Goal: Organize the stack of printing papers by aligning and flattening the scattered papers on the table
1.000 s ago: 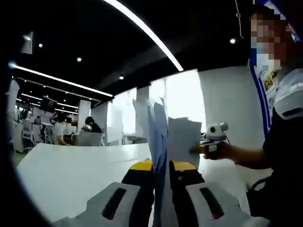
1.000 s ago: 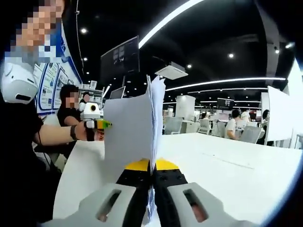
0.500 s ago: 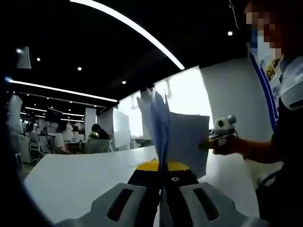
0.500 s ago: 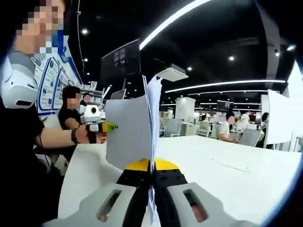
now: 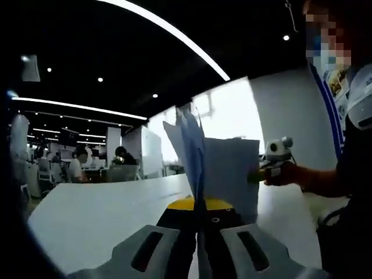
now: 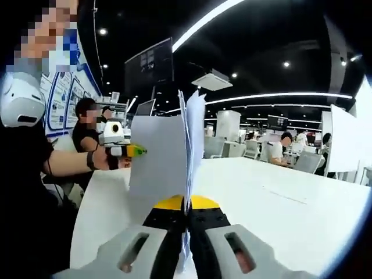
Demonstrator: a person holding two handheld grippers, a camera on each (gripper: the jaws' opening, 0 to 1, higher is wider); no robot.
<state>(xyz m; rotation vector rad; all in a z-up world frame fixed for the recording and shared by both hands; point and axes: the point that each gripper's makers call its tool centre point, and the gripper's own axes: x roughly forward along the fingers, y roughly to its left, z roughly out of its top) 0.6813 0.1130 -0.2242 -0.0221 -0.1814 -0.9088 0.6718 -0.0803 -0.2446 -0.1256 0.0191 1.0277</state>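
Observation:
A stack of white printing papers (image 5: 218, 165) is held upright above the white table (image 5: 93, 209), pinched from both ends. My left gripper (image 5: 200, 218) is shut on one edge of the stack, sheets fanning out above its jaws. The right gripper (image 5: 270, 168) shows across the stack, held in a hand. In the right gripper view, my right gripper (image 6: 187, 218) is shut on the papers (image 6: 165, 154) at the opposite edge, and the left gripper (image 6: 125, 150) appears beyond them in the other hand. The top edges of the sheets are uneven.
The white table (image 6: 279, 203) stretches wide under the papers. The person (image 6: 26, 133) holding the grippers stands at its near side. Other people sit at desks and chairs (image 6: 256, 152) in the background, with white partitions (image 5: 145, 154) and monitors.
The papers stay pinched by both grippers. The stack has shifted slightly, lifting and then settling back a little; the sheets' fan has narrowed compared with a second ago.

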